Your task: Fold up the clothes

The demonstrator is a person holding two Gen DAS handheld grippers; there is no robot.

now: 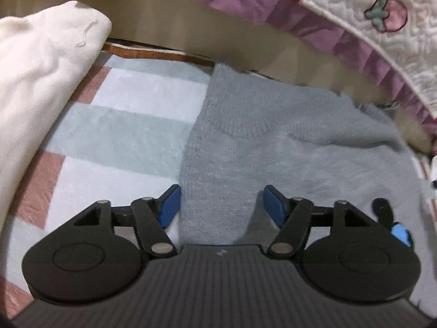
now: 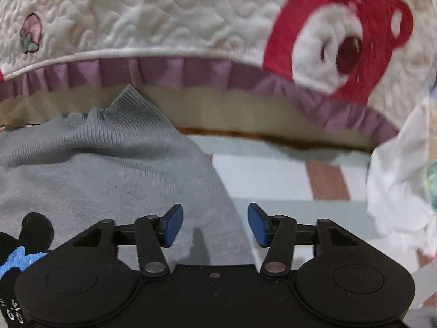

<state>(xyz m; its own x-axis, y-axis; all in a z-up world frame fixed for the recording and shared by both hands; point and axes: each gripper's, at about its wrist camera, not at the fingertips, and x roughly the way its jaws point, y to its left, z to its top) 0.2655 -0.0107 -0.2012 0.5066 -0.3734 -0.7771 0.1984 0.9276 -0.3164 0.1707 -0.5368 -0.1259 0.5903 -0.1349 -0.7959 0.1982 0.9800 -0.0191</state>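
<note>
Left wrist view: the grey knitted sweater (image 1: 273, 142) lies flat on a striped pastel blanket (image 1: 131, 125), bare to its left. The left gripper (image 1: 221, 205) gapes empty over its left edge.

Right wrist view: the right gripper (image 2: 215, 224) (also spread, empty) straddles the sweater's (image 2: 109, 175) right edge.

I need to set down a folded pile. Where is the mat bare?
Two free patches of checked mat: one between the white garment and the grey sweater, one between the sweater and the crumpled white cloth. The middle is crowded by the sweater.
</note>
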